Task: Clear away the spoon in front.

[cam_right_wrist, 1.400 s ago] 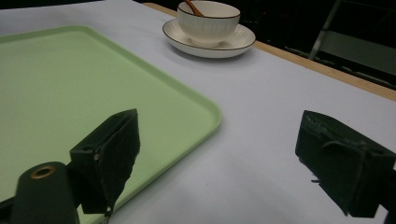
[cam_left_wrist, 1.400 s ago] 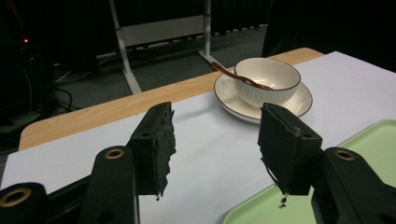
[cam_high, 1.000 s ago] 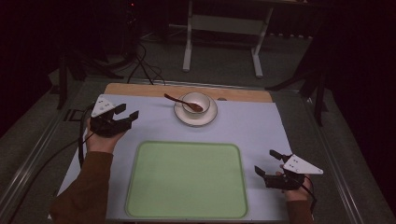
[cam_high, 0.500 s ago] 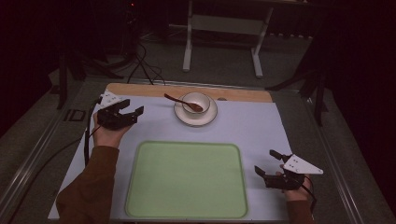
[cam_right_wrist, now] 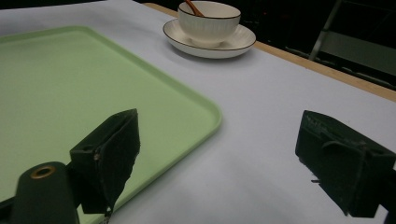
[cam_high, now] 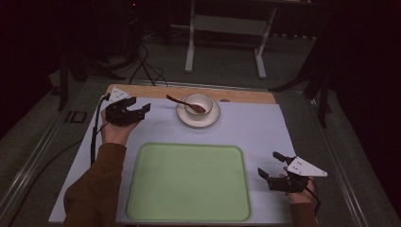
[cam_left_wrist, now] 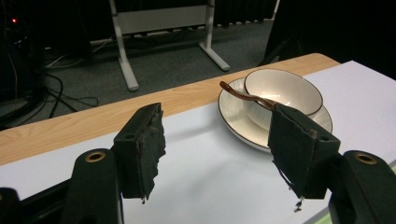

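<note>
Now | left gripper [cam_high: 137, 111] jaws just widening, empty, beside spoon [cam_high: 178, 100] in bowl [cam_high: 198, 104] on saucer [cam_high: 209, 120] | right gripper [cam_high: 273, 167] apart, empty | risk: nudged handle tips bowl

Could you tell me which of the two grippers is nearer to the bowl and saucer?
The left gripper, beside the saucer; the right gripper sits by the tray's near corner.

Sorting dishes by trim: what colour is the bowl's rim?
A thin dark brown line on the white bowl; left gripper view.
</note>
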`<action>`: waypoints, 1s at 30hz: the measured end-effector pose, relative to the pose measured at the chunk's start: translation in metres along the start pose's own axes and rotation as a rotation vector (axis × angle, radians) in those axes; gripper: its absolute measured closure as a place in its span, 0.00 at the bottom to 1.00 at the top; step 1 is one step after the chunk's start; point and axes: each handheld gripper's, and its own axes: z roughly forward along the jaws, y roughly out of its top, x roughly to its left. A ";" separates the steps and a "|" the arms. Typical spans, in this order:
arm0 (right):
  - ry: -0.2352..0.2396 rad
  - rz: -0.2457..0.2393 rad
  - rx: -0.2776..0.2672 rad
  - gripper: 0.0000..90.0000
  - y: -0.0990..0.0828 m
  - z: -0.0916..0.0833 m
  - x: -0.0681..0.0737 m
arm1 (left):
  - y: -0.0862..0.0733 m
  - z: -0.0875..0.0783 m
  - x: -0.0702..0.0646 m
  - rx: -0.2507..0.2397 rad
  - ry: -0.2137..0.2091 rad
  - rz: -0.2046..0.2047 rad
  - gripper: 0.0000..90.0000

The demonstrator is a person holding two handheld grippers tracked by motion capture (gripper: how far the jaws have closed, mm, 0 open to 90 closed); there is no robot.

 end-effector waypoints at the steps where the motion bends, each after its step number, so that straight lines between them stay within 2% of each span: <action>1: 0.000 -0.001 -0.001 0.15 0.000 0.000 0.000 | 0.000 0.002 -0.001 -0.001 -0.001 -0.003 0.40; 10: 0.001 -0.001 0.001 0.15 0.000 0.000 0.000 | 0.005 0.018 -0.006 -0.014 -0.011 -0.021 0.39; 11: 0.001 -0.002 0.000 0.15 0.000 0.000 0.000 | 0.008 0.024 -0.009 -0.015 -0.015 -0.023 0.39; 16: 0.003 -0.002 0.000 0.15 0.000 0.000 0.000 | 0.012 0.037 -0.014 0.000 -0.014 0.001 0.39; 18: 0.004 -0.003 0.000 0.15 0.000 0.000 0.000 | 0.013 0.045 -0.013 0.004 -0.012 -0.002 0.39; 30: 0.003 -0.003 -0.002 0.15 0.000 0.000 0.000 | 0.014 0.067 -0.008 0.024 -0.011 -0.028 0.41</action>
